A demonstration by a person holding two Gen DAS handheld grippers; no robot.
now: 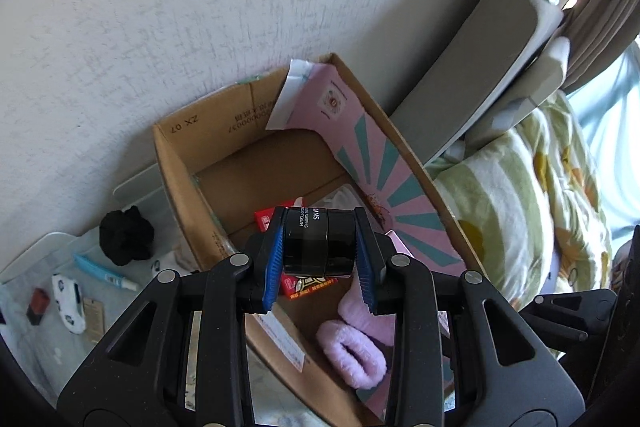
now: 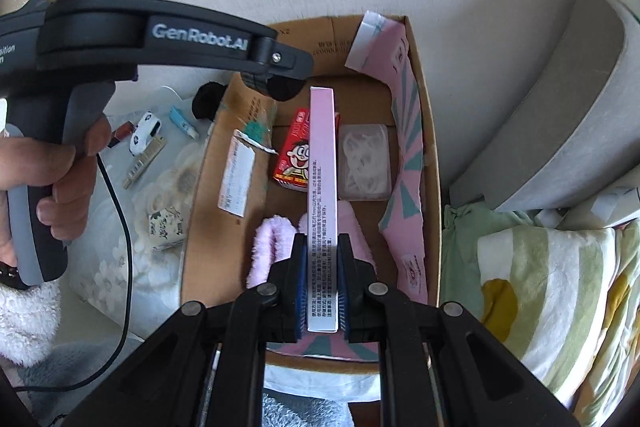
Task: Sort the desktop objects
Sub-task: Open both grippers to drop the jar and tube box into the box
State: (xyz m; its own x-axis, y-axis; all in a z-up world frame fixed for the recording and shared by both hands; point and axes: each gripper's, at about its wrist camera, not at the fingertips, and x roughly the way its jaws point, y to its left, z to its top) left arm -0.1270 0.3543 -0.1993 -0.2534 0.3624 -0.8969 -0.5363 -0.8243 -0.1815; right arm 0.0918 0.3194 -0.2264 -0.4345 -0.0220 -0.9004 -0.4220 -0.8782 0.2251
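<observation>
My left gripper [image 1: 319, 259] is shut on a black cream jar [image 1: 318, 241], held over the open cardboard box [image 1: 176, 163]. My right gripper [image 2: 322, 283] is shut on a slim pink box [image 2: 322, 187] with printed text, held on edge above the same cardboard box [image 2: 434, 155]. Inside lie a red snack pack [image 2: 294, 155], a clear plastic case [image 2: 364, 163], pink fluffy socks [image 1: 352, 351] and a pink patterned bag [image 1: 376, 147]. In the right wrist view, the left gripper's body [image 2: 160, 39] reaches in from the left, held by a hand [image 2: 60, 179].
Left of the box, a pale tray [image 1: 40, 339] holds a black scrunchie [image 1: 126, 237], a blue tube [image 1: 104, 271], a white toy car [image 1: 70, 297] and a small red item [image 1: 38, 301]. A grey cushion [image 1: 480, 67] and striped bedding [image 1: 520, 195] lie to the right. A white wall stands behind.
</observation>
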